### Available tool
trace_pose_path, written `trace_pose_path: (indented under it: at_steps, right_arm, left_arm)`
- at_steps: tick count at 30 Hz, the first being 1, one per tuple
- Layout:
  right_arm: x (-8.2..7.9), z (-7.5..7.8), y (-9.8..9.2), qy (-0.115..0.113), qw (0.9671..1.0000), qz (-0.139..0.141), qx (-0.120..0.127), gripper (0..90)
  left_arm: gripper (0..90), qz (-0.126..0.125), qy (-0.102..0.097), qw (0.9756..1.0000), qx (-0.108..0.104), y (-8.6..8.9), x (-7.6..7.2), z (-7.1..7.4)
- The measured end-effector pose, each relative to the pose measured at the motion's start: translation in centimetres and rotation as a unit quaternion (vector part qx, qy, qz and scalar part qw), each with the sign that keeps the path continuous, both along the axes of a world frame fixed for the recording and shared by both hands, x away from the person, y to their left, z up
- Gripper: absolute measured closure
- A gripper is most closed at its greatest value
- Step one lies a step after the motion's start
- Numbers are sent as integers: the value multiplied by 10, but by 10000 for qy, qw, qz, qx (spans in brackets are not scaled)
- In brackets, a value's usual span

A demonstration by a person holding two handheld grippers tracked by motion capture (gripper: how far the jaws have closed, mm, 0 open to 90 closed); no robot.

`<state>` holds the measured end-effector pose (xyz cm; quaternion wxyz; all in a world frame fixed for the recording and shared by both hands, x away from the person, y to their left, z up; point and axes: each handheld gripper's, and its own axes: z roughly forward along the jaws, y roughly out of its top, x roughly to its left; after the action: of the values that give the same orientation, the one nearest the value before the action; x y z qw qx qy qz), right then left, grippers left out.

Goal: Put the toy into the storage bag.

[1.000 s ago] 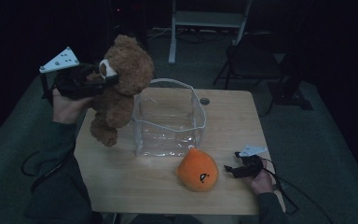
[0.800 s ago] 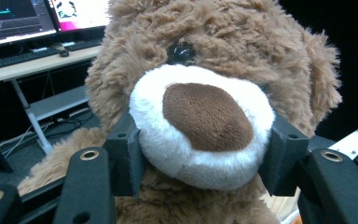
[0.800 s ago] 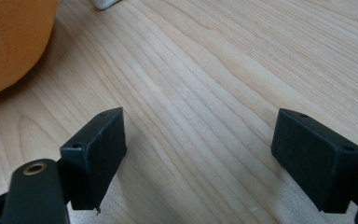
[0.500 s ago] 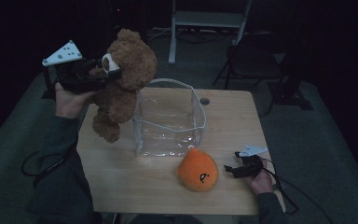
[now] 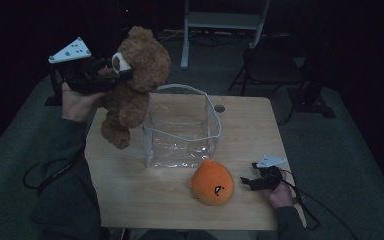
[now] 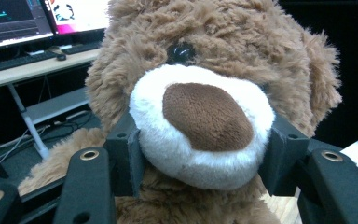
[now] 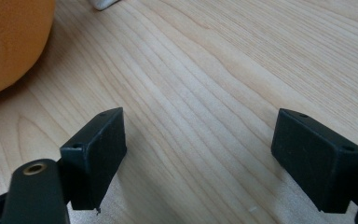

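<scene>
A brown teddy bear hangs in the air above the table's left side, beside the clear plastic box. My left gripper is shut on its white muzzle, with a jaw pressing each side of the snout. An orange plush toy lies on the wooden table in front of the box. My right gripper rests low on the table to the right of the orange plush, open, with bare wood between its fingers.
A folding chair and a metal stand are on the floor beyond the table. In the left gripper view, monitors sit on a desk behind the bear. Cables trail from both grippers.
My left gripper has lifted the teddy bear higher and a little to the right, toward the clear box. The right gripper has stayed put.
</scene>
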<state>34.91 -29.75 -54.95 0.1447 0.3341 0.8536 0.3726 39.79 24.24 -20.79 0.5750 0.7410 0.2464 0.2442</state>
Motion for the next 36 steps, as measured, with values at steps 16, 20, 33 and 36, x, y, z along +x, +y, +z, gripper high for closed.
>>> trace_pose_path:
  at_steps: [16, 20, 33, 36]
  right_arm:
    - [0, 0, 0, 12, 10000, -6, 3, 170]
    - [0, 0, 0, 11, 10000, -6, 3, 170]
    - [0, 0, 0, 12, 10000, -9, 2, 171]
    - [0, 0, 0, 4, 10000, -9, 2, 171]
  left_arm:
    - [425, -44, -40, 10000, -27, -10, 7, 13]
    - [425, -54, -45, 10000, -13, -12, 9, 15]
    - [425, -72, 0, 10000, -53, -22, 17, 15]
    - [426, -81, 16, 9999, -72, -24, 19, 14]
